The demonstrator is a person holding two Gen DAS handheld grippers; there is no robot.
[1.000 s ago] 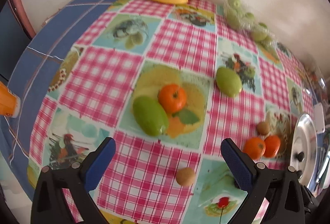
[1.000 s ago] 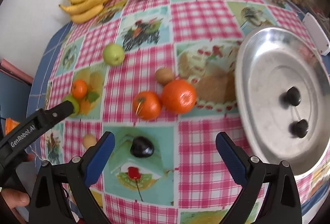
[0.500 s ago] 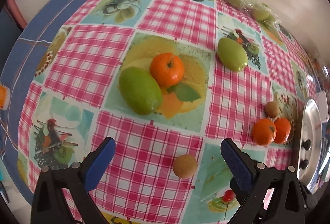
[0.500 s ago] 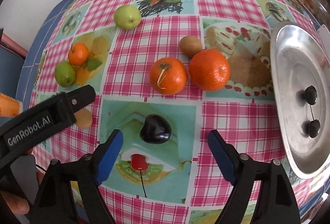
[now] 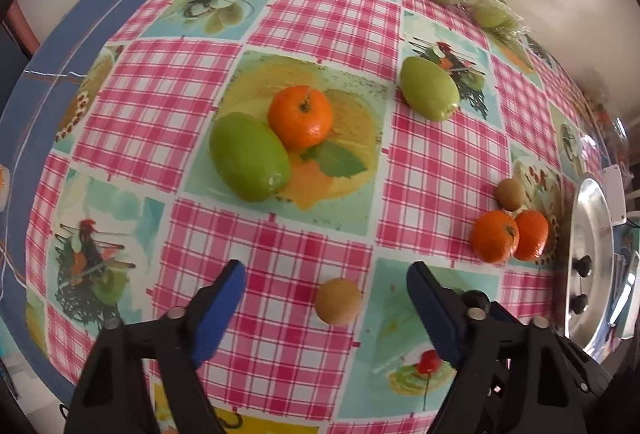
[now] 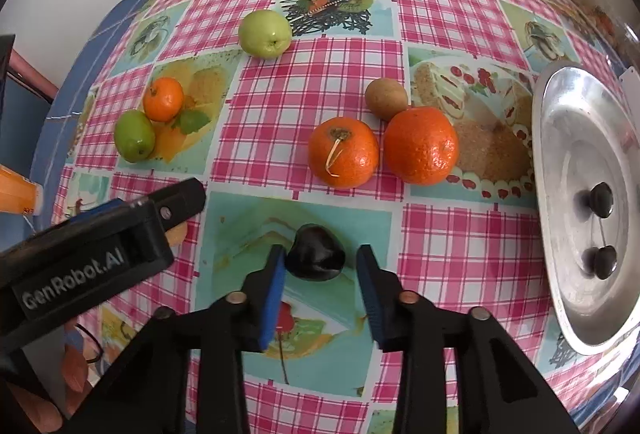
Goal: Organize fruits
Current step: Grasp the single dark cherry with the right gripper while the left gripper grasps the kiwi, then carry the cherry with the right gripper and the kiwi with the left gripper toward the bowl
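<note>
On the tablecloth (image 6: 332,70) — three oranges (image 6: 343,152), two kiwis (image 6: 386,99).

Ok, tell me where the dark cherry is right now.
In the right wrist view the dark cherry lies on the tablecloth between the open fingers of the right gripper, just below the two oranges.

my left wrist camera looks low across the table (image 5: 132,34) toward its far edge. my right one faces the same way, close above. both share the two oranges (image 5: 508,236) (image 6: 382,152) and tray (image 5: 592,218) (image 6: 560,138).
</note>
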